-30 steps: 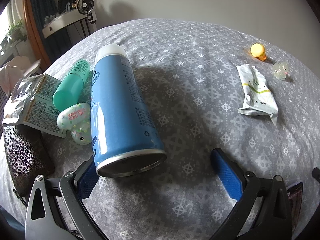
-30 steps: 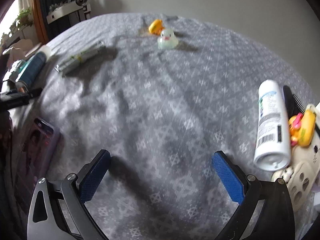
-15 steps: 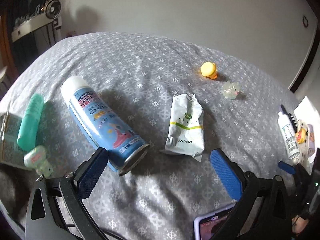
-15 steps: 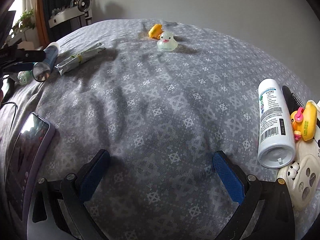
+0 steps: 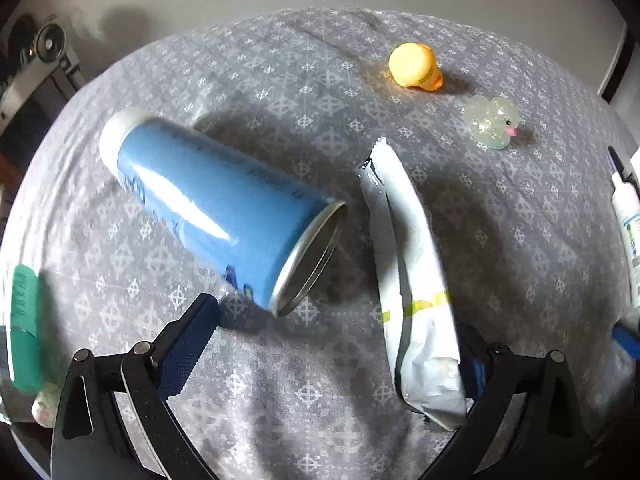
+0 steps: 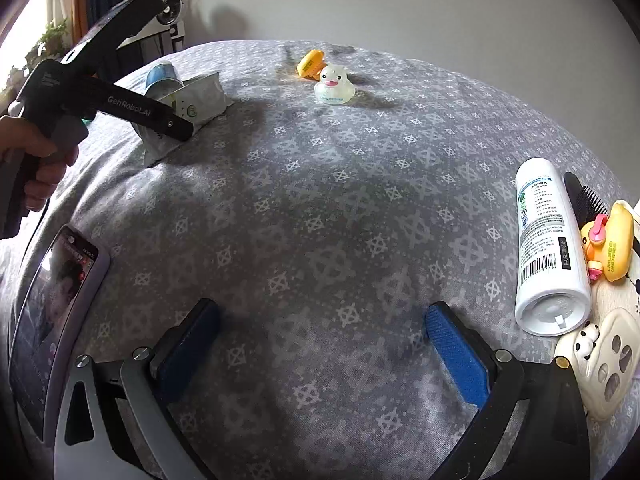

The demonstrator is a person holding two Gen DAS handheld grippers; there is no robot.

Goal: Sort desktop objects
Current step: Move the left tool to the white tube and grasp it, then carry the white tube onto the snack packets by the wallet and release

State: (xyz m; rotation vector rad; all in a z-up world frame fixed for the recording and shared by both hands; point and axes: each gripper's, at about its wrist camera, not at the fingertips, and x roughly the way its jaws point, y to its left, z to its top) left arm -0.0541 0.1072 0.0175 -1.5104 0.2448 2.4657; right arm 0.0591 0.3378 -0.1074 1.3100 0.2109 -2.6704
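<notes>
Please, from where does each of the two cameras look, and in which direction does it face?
Left wrist: on the left gripper, low over the grey cloth, facing the blue can and white packet; both fingers show.
Right wrist: on the right gripper, facing bare cloth; its fingers, the person's hand.
Shared: packet, yellow duck, clear duck.

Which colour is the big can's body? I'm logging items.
Light blue, with a white cap; the can shows best in the left wrist view.
</notes>
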